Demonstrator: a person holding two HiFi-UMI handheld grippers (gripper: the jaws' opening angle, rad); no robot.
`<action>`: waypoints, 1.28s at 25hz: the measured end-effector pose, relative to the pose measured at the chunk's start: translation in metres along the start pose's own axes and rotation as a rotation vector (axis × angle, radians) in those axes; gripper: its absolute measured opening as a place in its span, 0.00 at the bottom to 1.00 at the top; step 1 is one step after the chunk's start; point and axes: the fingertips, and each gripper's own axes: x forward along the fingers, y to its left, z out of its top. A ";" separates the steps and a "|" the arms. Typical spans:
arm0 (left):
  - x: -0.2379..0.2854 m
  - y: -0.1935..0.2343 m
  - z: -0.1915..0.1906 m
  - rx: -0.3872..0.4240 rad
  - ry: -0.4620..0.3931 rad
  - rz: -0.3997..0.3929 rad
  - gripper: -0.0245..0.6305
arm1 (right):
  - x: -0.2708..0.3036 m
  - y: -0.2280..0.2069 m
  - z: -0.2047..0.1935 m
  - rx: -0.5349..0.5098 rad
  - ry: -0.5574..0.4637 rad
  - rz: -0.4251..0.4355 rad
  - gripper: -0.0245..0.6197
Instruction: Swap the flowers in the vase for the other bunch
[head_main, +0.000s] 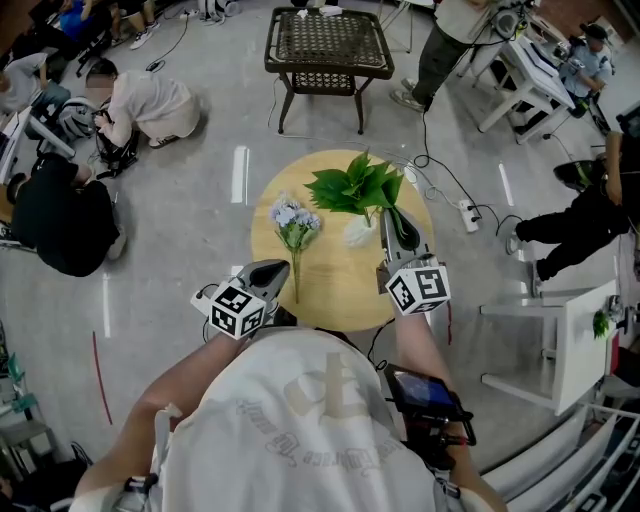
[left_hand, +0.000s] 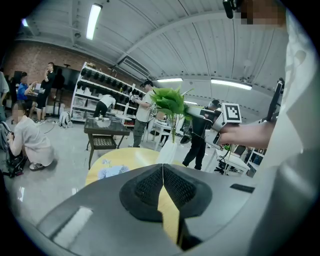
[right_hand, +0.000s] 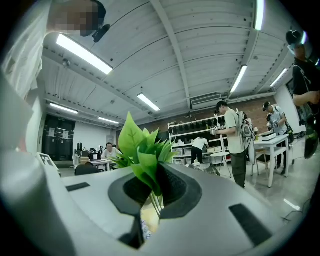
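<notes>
**Green bunch pinched by its stems over the vase**

The right claw is closed tight on the thin stems of the green bunch, just under the leaves, which fan up past its pads. The left claw is closed as well, with nothing in it. It sits low by the near rim of the table, lower left of centre in the head view.

The stems run down toward the mouth of the white vase; I cannot tell whether their ends are clear of it. The bunch looks light and springy. Its stems are probably smooth and could slide or twist, so a hold on the gathered stems seems right. The vase also looks light and may tip if the stems drag on it.

The blue bunch lies flat to the left of the vase, apart from it. Its bare stem points toward the left claw and is the place to take hold.

Bare table lies below the vase in the head view, enough room to lay the green bunch down. The round rim is near on every side, so leaves may overhang.
</notes>
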 end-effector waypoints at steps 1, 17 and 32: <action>0.000 0.000 0.000 0.000 0.000 0.000 0.05 | 0.001 0.000 0.001 0.001 -0.004 0.002 0.06; -0.001 0.002 -0.003 -0.012 -0.009 -0.004 0.05 | 0.014 0.012 0.024 0.020 -0.059 0.049 0.06; -0.007 0.010 -0.003 -0.029 -0.021 0.000 0.05 | 0.031 0.032 0.059 0.039 -0.102 0.120 0.06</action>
